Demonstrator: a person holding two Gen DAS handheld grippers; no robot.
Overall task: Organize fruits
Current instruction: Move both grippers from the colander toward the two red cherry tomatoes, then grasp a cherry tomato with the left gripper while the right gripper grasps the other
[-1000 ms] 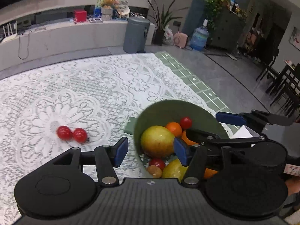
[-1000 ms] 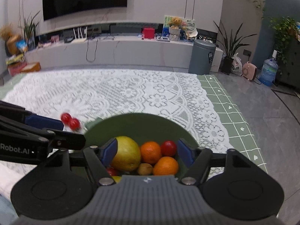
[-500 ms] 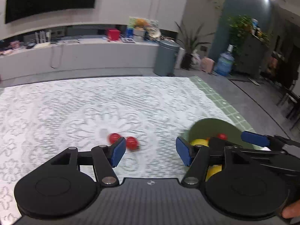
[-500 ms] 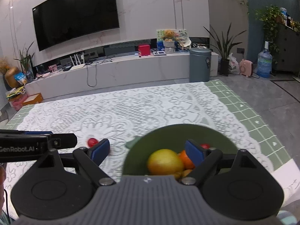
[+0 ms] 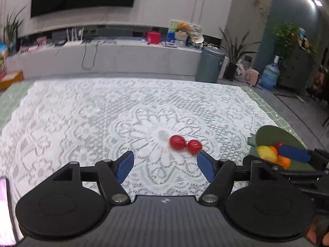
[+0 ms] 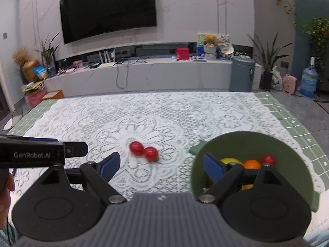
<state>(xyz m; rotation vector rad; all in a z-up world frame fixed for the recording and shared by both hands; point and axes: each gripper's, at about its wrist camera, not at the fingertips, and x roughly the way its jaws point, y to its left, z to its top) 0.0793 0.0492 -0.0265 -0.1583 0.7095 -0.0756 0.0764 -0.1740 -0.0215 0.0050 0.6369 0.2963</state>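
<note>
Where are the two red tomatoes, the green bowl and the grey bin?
two red tomatoes point(image 5: 177, 142): left wrist view, middle of the left tomato.
green bowl point(image 6: 232, 144): right wrist view, bare inner back wall.
grey bin point(image 6: 242, 76): right wrist view, middle of its body.

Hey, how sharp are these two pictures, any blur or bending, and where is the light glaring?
Left wrist view: motion blur smears the two red tomatoes and the shelf behind; ceiling lights glare at top right; the fisheye bows the lace tablecloth. Right wrist view: sharper, though the tomatoes and green bowl edge are soft; spotlights reflect off the wall above the television.
</note>
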